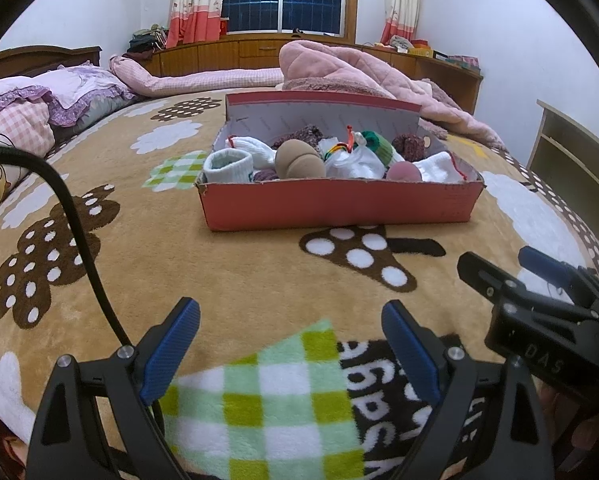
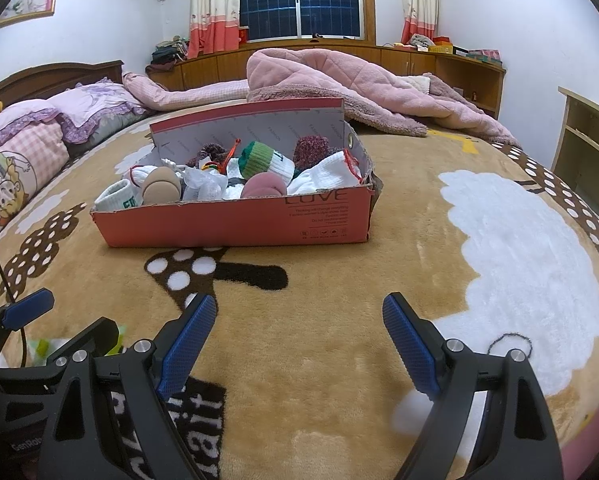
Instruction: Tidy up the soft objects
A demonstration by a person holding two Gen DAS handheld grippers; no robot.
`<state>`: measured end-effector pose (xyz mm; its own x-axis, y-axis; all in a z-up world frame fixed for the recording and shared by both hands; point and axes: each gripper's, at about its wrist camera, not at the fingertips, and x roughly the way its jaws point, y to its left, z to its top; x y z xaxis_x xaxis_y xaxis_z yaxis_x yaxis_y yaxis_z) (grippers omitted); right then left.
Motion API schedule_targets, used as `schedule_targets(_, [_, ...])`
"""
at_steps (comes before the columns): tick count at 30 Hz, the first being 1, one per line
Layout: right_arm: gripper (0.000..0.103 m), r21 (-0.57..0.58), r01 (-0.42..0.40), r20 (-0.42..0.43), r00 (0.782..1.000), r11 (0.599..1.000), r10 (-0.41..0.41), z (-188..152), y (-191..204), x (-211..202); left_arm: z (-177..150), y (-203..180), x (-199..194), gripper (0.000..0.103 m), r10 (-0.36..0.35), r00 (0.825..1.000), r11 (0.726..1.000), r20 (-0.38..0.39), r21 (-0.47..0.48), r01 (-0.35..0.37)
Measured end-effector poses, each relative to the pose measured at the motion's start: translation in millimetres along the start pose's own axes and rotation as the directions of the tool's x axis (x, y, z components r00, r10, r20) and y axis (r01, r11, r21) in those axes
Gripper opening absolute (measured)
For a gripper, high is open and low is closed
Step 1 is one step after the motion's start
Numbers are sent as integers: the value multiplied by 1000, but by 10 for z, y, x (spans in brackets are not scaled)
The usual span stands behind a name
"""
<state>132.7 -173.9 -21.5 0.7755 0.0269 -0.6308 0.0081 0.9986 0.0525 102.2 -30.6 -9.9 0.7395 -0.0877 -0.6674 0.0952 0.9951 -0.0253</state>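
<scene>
Both tongs (image 1: 291,344) (image 2: 299,344) well short of sock-filled box (image 1: 339,204) (image 2: 235,224).

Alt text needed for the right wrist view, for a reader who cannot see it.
A red cardboard box filled with rolled socks sits on a tan patterned blanket covering a bed. In the foreground the right tongs hang open and empty above the blanket, the left tongs partly visible at the left edge.

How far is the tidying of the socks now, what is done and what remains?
Done: rolled socks and other soft items already lie in the red box on the blanket; none show loose outside it. In hand: nothing. The left gripper and right gripper are both open and empty, short of the box. Left: whether more sorting inside the box is needed cannot be told.
</scene>
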Motion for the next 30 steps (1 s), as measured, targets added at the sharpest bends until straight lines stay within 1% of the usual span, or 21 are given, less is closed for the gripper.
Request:
schedule_targets(11, [88, -1, 0, 0, 1000, 1000, 0, 4, 9, -1, 3, 14, -17, 95, 12, 1000, 1000, 3, 0, -12])
schedule_targets(30, [88, -1, -1, 0, 1000, 1000, 1, 4, 11, 2, 0, 6, -16, 95, 11, 1000, 1000, 3, 0, -11])
